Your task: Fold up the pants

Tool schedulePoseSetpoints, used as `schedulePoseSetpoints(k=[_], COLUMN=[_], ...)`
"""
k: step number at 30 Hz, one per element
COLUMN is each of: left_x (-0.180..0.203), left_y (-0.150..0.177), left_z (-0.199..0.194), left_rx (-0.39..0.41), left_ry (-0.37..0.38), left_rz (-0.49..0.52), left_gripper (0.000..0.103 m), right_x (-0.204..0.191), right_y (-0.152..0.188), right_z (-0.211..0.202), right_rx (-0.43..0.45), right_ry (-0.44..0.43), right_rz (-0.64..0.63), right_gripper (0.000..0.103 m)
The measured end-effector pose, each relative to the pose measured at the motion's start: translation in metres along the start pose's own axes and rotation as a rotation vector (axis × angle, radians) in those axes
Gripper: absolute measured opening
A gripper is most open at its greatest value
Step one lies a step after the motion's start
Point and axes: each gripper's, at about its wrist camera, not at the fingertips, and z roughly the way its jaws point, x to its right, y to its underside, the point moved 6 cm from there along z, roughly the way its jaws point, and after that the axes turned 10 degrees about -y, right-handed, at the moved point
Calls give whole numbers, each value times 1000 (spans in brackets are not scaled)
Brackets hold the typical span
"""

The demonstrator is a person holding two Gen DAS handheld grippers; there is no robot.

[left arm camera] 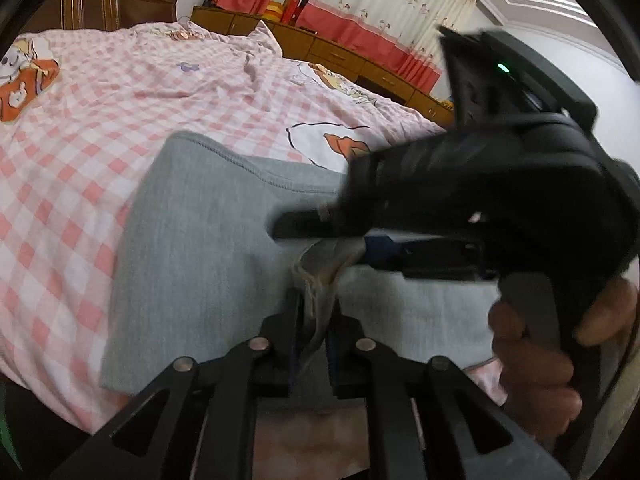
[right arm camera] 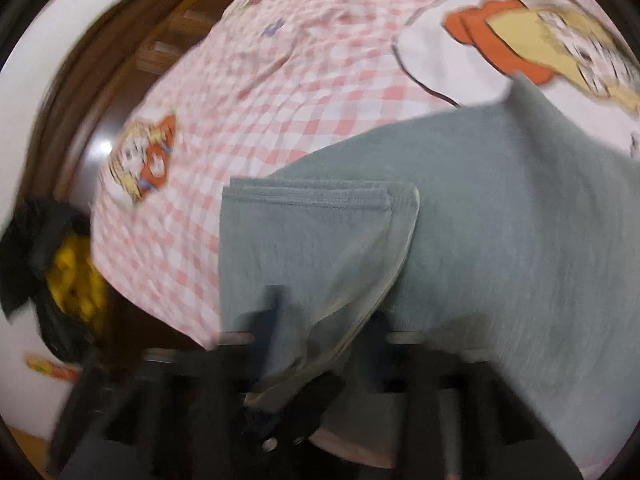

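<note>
the pants (left arm camera: 192, 240) lie flat on the bed (left arm camera: 100, 112), a grey knit that looks soft, light and floppy, so any lifted part should sag and drag unless both ends are carried together. the stitched hem (left arm camera: 244, 166) looks the firmest place to pinch. the left claw (left arm camera: 316, 320) is clenched on a bunched, pale-lined fold of the cloth, near the bed's edge. just beside it, the right claw (left arm camera: 324, 236), held in a hand (left arm camera: 536, 344), is clamped on the same bunched edge; its own view, though blurred, shows the fold running between the fingers. thin layers may slip apart if gripped too shallowly.
</note>
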Motion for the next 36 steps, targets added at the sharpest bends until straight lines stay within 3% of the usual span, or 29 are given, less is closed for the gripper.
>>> schedulePoseSetpoints(k=[2,7,10,13,17,19,25,32,36], left_x=[-4,-27,-46,-56,-49,-41,-24,-20,-4], left_y=[-2,-8,-12,-13,-12,-12,-4,1,2], left_z=[-12,-51,-75,-81,-83,-83,-73,-24,-11], left_rx=[17,109,210,221,189,181,185,81,83], left_ry=[-21,-92,-173,-237,-178,-151,-190,-213,-236], left_rz=[24,24,13,14,-19,-32,-31,-65,-15], left_gripper=[18,63,77,77,78,83,88,88,88], right_x=[-7,-35,-59,-87,-128,-147,-182,-188,-163], right_y=[-2,-16,-25,-32,-36,-37,-43,-51,-55], right_z=[-3,-29,-44,-56,-69,-75,-96,-144,-179], right_rx=[-3,55,60,58,69,70,87,173,222], right_ry=[16,-3,-23,-33,-32,-26,-1,-34,-23], right_rz=[-26,-96,-121,-156,-221,-253,-318,-340,-315], right_gripper=[7,6,6,6,6,6,6,6,6])
